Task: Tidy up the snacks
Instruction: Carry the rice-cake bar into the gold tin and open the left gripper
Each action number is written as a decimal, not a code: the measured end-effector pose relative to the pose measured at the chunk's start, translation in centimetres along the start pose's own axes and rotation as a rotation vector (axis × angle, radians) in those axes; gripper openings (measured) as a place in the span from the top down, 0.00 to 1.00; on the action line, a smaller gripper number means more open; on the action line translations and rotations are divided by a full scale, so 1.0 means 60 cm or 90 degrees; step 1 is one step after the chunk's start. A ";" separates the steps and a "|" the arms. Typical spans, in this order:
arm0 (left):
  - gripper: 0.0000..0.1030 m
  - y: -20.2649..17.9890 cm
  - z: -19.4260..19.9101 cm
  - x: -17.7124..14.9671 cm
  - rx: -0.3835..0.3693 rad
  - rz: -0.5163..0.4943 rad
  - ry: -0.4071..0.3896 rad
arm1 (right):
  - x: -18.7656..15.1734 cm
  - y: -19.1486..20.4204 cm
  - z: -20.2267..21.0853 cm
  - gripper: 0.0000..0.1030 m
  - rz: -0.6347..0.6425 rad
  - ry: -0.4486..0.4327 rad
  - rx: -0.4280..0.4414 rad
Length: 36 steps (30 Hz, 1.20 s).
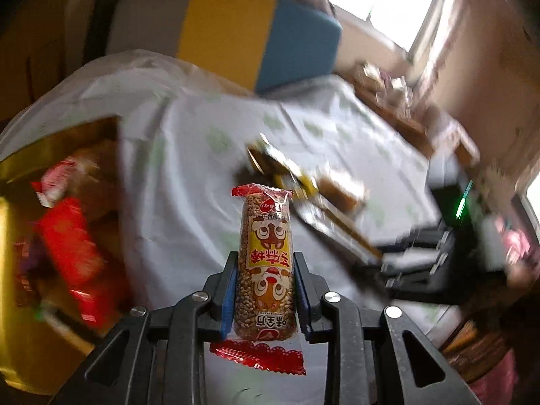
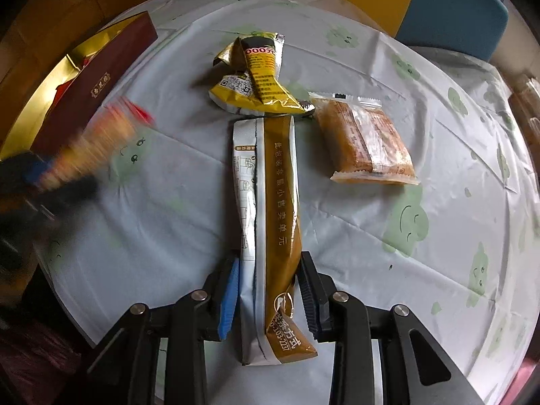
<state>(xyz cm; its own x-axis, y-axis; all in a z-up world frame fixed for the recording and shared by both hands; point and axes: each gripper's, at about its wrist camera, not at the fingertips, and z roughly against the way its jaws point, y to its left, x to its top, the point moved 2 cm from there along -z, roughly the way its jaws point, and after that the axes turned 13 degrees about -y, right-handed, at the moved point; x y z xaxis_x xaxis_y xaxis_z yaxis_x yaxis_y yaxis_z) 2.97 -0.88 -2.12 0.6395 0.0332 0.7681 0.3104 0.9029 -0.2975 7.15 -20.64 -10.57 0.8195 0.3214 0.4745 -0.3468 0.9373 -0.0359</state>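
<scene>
Grain bar (image 1: 265, 263), clenched lengthwise in left claw (image 1: 265, 270) above counter (image 1: 189, 175), w/ gold box (image 1: 20, 320) off to its left; right claw (image 2: 268, 290) grasps long brown sachet (image 2: 270, 222) lying on counter.

A round desk (image 2: 337, 270) is covered by a pale cloth printed with green smiling clovers. A crumpled yellow packet (image 2: 256, 77) lies on it toward the far side. Just nearer lies a long brown and silver sachet (image 2: 270, 202). A clear-wrapped brown cake (image 2: 364, 141) rests to the right. An open gold-lined box (image 2: 91, 87) sits at the left edge.
</scene>
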 end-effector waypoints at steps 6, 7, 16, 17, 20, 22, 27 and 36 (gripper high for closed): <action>0.71 0.144 0.047 0.064 0.088 0.131 -0.039 | -0.004 0.011 0.008 0.67 0.003 -0.002 -0.003; 0.71 0.168 0.050 0.068 0.108 0.147 -0.040 | -0.005 0.012 0.008 0.67 0.004 -0.002 -0.004; 0.71 0.372 0.007 0.091 0.237 0.270 -0.001 | -0.007 0.017 0.014 0.67 0.011 -0.003 -0.010; 0.71 0.385 -0.001 0.091 0.236 0.280 0.005 | -0.007 0.017 0.014 0.67 0.011 -0.003 -0.009; 0.70 0.416 -0.029 0.094 0.234 0.323 0.019 | -0.006 0.020 0.015 0.66 0.010 -0.003 -0.011; 0.68 0.427 -0.038 0.094 0.220 0.342 0.016 | -0.005 0.020 0.014 0.66 0.010 -0.003 -0.011; 0.68 0.409 -0.018 0.088 0.252 0.328 -0.006 | -0.005 0.022 0.013 0.66 0.015 -0.003 -0.012; 0.68 0.325 0.051 0.050 0.318 0.218 -0.034 | -0.006 0.025 0.011 0.66 0.026 -0.005 -0.017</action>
<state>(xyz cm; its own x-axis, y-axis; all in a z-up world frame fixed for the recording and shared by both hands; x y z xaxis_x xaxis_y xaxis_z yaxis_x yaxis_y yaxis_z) 8.78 18.13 -3.85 0.6045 0.3670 0.7071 -0.2828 0.9286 -0.2402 6.03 -19.45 -10.20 0.8008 0.3589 0.4794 -0.3683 0.9264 -0.0784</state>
